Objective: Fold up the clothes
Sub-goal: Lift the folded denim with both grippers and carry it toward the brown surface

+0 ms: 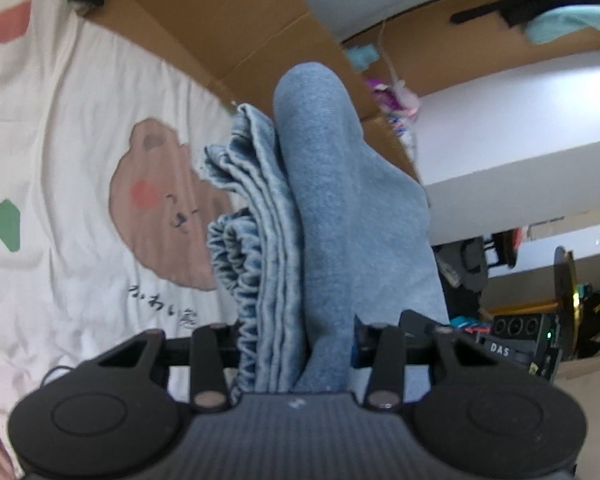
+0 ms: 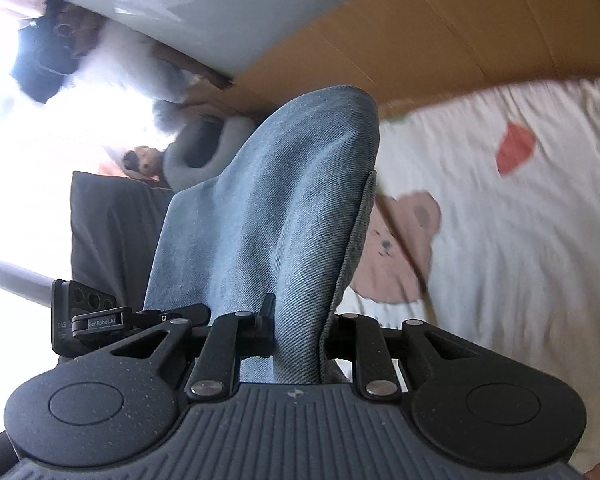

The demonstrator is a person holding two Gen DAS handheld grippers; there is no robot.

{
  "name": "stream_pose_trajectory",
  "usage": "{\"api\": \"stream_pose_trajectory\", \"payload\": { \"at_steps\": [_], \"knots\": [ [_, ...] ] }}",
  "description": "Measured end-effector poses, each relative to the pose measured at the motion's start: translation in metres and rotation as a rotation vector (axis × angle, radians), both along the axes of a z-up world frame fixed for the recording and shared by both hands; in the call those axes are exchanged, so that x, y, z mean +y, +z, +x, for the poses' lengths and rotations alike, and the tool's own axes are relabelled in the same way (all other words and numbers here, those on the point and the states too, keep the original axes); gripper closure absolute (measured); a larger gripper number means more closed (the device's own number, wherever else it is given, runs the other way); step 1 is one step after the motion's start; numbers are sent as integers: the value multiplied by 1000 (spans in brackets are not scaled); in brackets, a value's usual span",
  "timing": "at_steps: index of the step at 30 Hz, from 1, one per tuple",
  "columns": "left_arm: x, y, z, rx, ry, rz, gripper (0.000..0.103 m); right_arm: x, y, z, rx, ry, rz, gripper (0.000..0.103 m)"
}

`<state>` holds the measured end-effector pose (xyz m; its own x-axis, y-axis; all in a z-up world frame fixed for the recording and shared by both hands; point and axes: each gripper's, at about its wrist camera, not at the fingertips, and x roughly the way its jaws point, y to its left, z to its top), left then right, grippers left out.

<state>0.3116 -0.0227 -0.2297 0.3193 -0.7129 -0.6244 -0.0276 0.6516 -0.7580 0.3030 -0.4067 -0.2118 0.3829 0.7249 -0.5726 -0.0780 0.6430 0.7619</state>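
A light blue denim garment [image 1: 324,200] is bunched into a thick folded bundle. Its gathered elastic waistband [image 1: 240,272] lies on the left side of the bundle. My left gripper [image 1: 296,344] is shut on this bundle, which rises away from the jaws and hides the fingertips. In the right wrist view the same denim [image 2: 284,208] stands up from my right gripper [image 2: 300,344], which is shut on a narrower fold of it. The cloth hangs lifted above the white bedspread [image 1: 60,140]. A black part of the other gripper [image 2: 88,320] shows just left of the right one.
The white bedspread [image 2: 520,240] has a pink bear print [image 1: 160,200] and coloured patches. Brown cardboard [image 1: 228,24] stands along its far edge. A white wall or shelf [image 1: 520,120] and dark clutter [image 1: 540,320] lie to the right. A dark cushion [image 2: 112,224] sits left.
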Motion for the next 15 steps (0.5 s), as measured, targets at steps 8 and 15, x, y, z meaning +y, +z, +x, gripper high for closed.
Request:
{"api": "stream_pose_trajectory", "payload": {
  "at_steps": [8, 15],
  "knots": [
    [-3, 83, -10, -38, 24, 24, 58, 2, 87, -1, -75, 28, -18, 84],
    [-14, 149, -18, -91, 23, 41, 58, -5, 163, -2, -116, 36, -42, 84]
  ]
}}
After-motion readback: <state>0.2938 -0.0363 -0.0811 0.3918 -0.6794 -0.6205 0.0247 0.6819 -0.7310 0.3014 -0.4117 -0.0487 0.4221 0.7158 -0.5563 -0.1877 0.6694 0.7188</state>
